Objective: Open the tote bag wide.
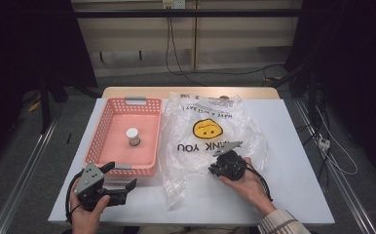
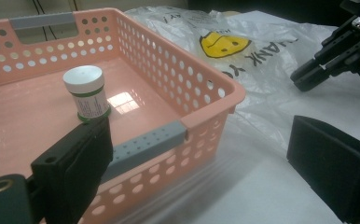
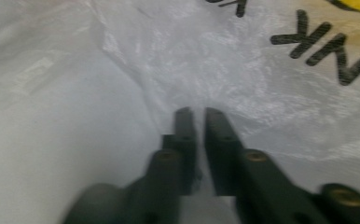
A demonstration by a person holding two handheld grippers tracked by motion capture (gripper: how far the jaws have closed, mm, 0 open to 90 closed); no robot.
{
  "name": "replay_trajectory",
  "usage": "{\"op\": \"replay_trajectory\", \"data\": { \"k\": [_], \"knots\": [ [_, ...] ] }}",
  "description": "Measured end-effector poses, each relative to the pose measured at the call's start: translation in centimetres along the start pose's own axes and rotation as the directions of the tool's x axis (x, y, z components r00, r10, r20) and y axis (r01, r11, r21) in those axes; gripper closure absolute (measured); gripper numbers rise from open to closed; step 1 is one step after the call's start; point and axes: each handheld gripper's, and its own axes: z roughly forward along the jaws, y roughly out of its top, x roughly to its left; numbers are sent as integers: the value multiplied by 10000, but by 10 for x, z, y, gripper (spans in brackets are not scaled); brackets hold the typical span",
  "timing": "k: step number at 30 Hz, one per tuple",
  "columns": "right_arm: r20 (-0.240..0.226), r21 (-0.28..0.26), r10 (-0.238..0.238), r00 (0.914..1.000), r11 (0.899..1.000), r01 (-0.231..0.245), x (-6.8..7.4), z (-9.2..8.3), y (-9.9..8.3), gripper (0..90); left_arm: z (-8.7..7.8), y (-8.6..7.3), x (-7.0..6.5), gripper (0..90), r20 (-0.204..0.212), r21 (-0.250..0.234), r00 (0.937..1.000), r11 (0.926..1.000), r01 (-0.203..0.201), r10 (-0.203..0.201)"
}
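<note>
A: High view, item one — crinkled clear plastic bag with a yellow smiley face and black "THANK YOU" print point(image 1: 203, 141), lying flat on the white desk point(image 1: 298, 161), just beside the pink perforated plastic basket point(image 1: 109, 127).

B: Item two — right tongs point(image 1: 216, 164), over the near part of the bag. In the right gripper view the jaws stand a narrow slit apart, no film visibly between them; the tips sit over a raised crease.

A: Item three — left tongs point(image 1: 122, 176), jaws wide, nothing held, at the basket's near rim.

B: Item four — small white-capped bottle with a green label point(image 2: 86, 92), upright inside the basket.

A: Handling note, as I judge it: pinch one layer only at that crease, so the mouth can be drawn open rather than the whole bag dragged.

B: Agreed — lift gently; thin film likely slips or tears. Left tongs should catch the opposite layer.
</note>
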Motion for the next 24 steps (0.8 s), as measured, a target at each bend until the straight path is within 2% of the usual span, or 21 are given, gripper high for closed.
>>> {"op": "replay_trajectory", "data": {
  "k": [1,2,3,7,9,13,14,15,17,20,21,24],
  "knots": [
    [-33,-83,-2,10000,10000,1,0,-2,-1,649,0,0,0,65,-12,-11,10000,10000,8,-8],
    [-33,-83,-2,10000,10000,1,0,-2,-1,649,0,0,0,65,-22,2,10000,10000,9,-9],
    [-102,-208,-36,9999,9998,34,-1,-5,-2,528,0,0,0,64,-3,41,10000,10000,14,-14],
    [-163,-34,166,9997,9999,-167,1,-6,-7,344,0,0,-1,64,5,70,10000,10000,-65,65],
    [-44,302,176,9998,9994,-175,2,-4,-9,296,0,0,0,64,4,67,10000,10000,-51,51],
    [33,554,189,9998,9983,-190,-1,-1,-12,266,0,0,0,64,9,58,10000,10000,-50,50],
    [107,508,311,9995,9982,-316,-4,-1,-11,313,0,0,0,64,13,62,10000,10000,-45,45],
    [107,508,311,9995,9982,-316,-4,-1,-11,313,0,0,0,64,25,51,10000,10000,-56,56],
    [133,581,428,9990,9974,-435,-6,-1,-10,369,0,0,-1,64,40,56,10000,10000,-37,37],
    [280,706,577,9979,9957,-595,-10,-2,-7,498,0,0,-1,64,26,77,10000,10000,-33,33],
    [280,706,577,9979,9957,-595,-10,-2,-7,498,0,0,-1,64,28,77,10000,10000,-26,26],
    [380,716,760,9964,9943,-786,-13,-2,-6,600,1,0,-1,64,20,83,10000,10000,-26,26]
  ]
}}
